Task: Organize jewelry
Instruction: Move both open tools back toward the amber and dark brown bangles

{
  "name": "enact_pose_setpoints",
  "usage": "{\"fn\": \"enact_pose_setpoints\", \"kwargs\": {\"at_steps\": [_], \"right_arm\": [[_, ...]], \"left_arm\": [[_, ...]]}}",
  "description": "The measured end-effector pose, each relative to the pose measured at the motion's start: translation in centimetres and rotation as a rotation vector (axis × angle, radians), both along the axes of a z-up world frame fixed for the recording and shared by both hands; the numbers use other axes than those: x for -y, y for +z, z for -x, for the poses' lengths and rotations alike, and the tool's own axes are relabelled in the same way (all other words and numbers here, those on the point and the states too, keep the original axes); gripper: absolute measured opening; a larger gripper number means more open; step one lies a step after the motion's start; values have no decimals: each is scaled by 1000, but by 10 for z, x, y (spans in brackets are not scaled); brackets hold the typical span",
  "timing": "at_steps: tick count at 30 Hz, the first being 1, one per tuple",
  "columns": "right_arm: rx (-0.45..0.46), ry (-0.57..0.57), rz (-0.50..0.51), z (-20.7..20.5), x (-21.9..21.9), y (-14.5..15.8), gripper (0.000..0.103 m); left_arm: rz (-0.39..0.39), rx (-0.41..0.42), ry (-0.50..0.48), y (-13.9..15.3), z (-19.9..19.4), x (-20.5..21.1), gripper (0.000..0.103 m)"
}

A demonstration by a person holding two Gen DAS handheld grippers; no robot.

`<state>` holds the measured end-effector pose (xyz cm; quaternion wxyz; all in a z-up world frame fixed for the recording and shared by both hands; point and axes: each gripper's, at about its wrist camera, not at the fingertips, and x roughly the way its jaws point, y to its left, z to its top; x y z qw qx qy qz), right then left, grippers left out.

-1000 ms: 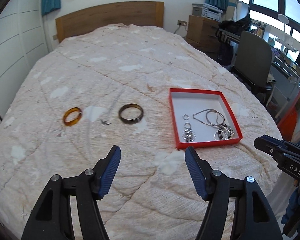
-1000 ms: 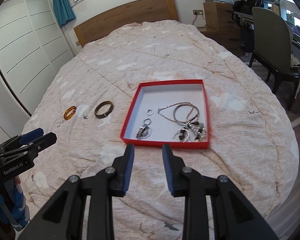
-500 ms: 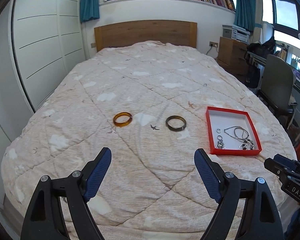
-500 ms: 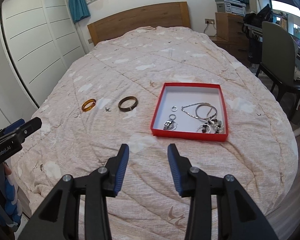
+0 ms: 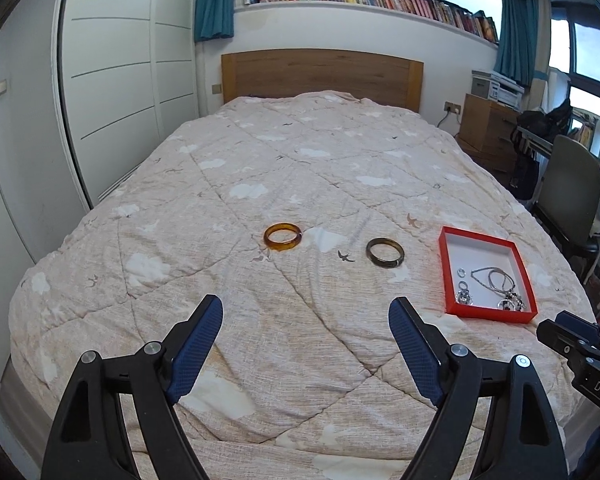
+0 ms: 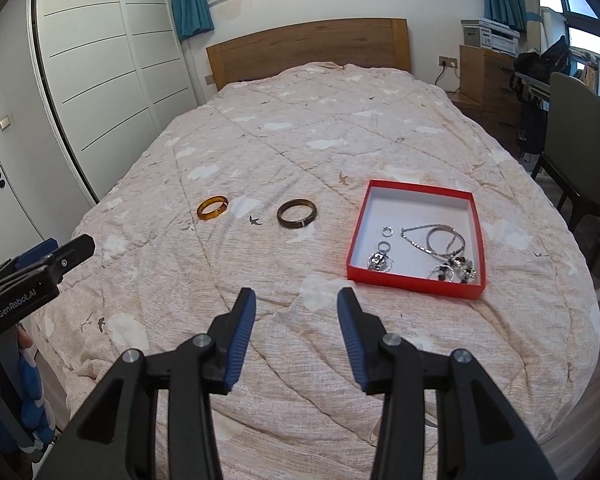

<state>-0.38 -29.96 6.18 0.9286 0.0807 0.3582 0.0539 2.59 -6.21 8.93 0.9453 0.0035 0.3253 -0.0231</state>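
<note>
An amber bangle and a dark brown bangle lie side by side on the beige quilt. To their right a red box with a white floor holds silver rings, a chain and beaded earrings. My left gripper is open and empty, above the foot of the bed, well short of the bangles. My right gripper is open and empty, short of the box's near left corner. Each gripper shows at the edge of the other's view.
The bed has a wooden headboard. White wardrobe doors stand on the left. A nightstand, a desk and a grey chair stand on the right.
Both grippers have pulled back and up from the bed, so the jewelry looks farther off. Both have opened wider. The bangles and box have not moved.
</note>
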Motion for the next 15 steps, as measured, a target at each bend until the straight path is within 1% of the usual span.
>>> {"fn": "enact_pose_setpoints", "kwargs": {"at_steps": [5,9,12,15], "right_arm": [[-9,1,-7,-7,-3,-7,42],[-19,10,-5,-15,-7,-14,42],[-34,31,13,-28,-11,-17,42],[-50,49,13,-49,-12,-20,42]], "left_arm": [[7,-16,14,-9,-7,-9,84],[12,-50,21,-18,-20,-13,84],[39,-92,24,-27,-38,-25,84],[54,-124,56,-35,-63,-41,84]]}}
